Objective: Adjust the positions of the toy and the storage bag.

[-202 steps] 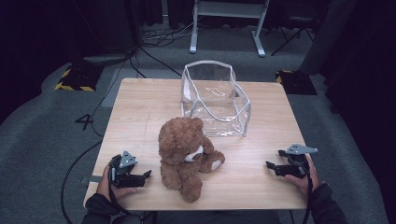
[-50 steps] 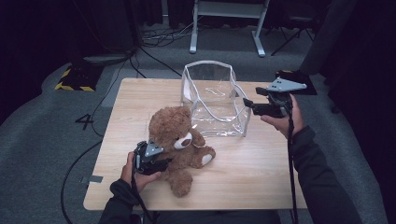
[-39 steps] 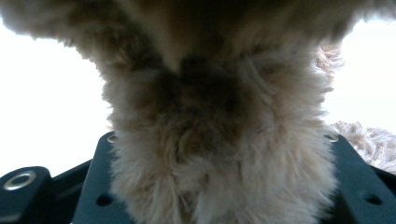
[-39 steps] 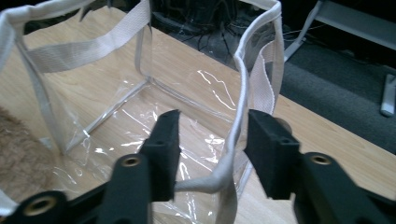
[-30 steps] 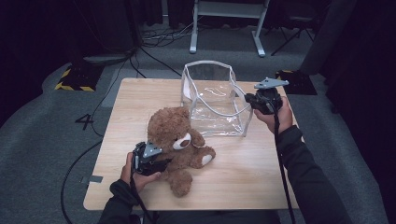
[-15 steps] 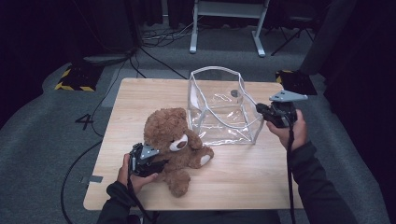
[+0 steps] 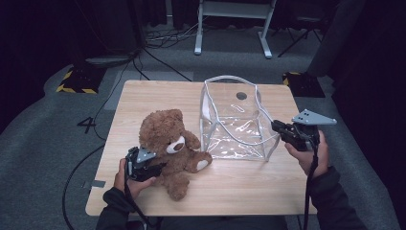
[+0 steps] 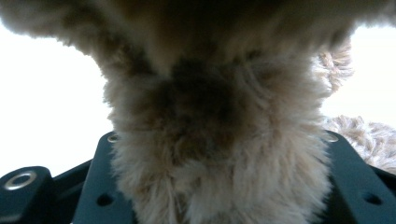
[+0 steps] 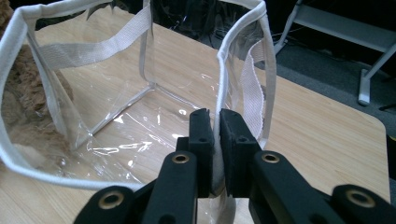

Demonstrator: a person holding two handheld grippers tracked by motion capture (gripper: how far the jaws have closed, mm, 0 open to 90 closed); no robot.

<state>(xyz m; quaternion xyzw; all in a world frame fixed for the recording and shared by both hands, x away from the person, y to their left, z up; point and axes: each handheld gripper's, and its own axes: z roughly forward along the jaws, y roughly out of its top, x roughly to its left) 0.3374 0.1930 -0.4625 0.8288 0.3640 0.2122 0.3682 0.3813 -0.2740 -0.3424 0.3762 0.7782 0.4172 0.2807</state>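
Bear [image 7: 168, 143] lengthwise toward table's near edge, left gripper [image 7: 143, 165] gripping; right gripper [image 7: 280, 128] pinching bag [image 7: 237, 127] rim.

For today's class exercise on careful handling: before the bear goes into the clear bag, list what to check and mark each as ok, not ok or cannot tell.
1. Left gripper grips the bear: ok; the left gripper view has fur pinched between its jaws.
2. Right gripper grips the bag: ok; its jaws are shut on the white rim.
3. Bag mouth open: ok; the rim gapes upward in the high view.
4. Bag holds nothing else: ok; a bare bottom shows through.
5. Bear fits the mouth: cannot tell.
6. Bag steady on the table: cannot tell; one side is held by the rim.
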